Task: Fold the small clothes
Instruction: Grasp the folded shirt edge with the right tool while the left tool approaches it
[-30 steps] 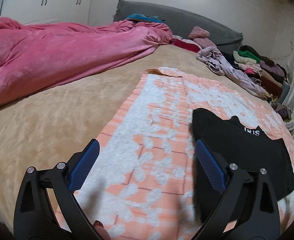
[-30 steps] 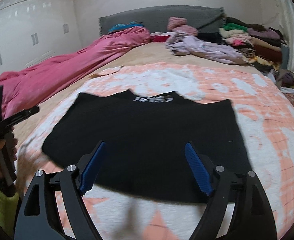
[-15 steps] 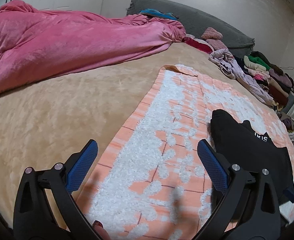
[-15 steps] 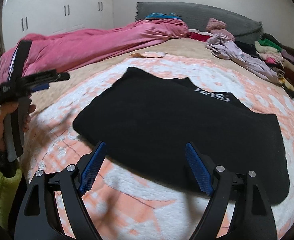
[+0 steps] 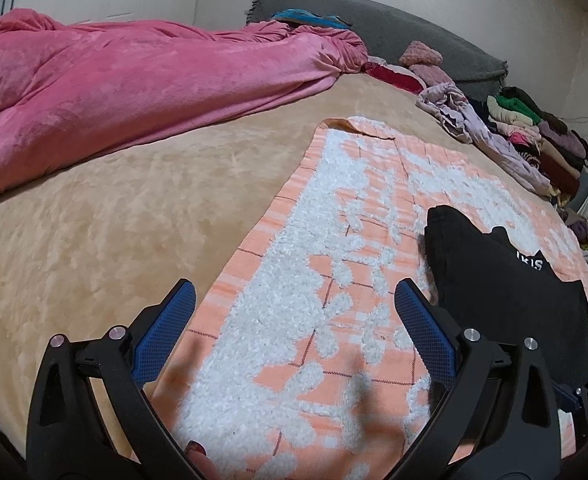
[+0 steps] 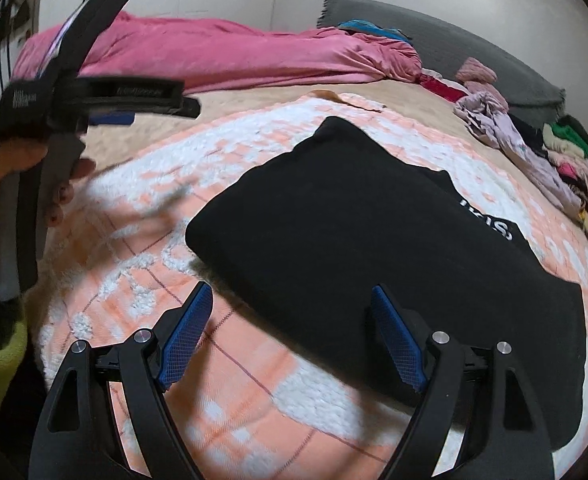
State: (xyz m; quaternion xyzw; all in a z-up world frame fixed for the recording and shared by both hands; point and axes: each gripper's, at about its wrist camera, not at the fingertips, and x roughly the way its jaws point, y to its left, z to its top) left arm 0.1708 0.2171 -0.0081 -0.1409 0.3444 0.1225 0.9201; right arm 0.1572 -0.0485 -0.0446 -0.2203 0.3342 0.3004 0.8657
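One black garment, partly folded, lies flat on the peach-and-white towel spread over the tan bed cover; white lettering shows near its far edge. Right gripper hangs just above the garment's near edge, jaws spread wide, nothing between them, pads clear of the cloth. Left gripper hovers over bare towel beside the garment's left corner, jaws also wide apart and empty; in the right wrist view the hand carrying it is at far left, blurred. Risks, as a guess: the right jaws sit over a thick doubled edge, so a pinch could catch only the top layer and peel the fold open, or dig too deep and grab the fluffy towel along with it. The left gripper is off the cloth, so a one-sided lift would likely skew the fold. The towel is loose on the bed cover and could drag and bunch up. Counts: one black garment, one towel, two grippers, one pink blanket, one grey headboard cushion, one loose lilac garment, and one heap of mixed clothes at far right, too jumbled to count pieces.
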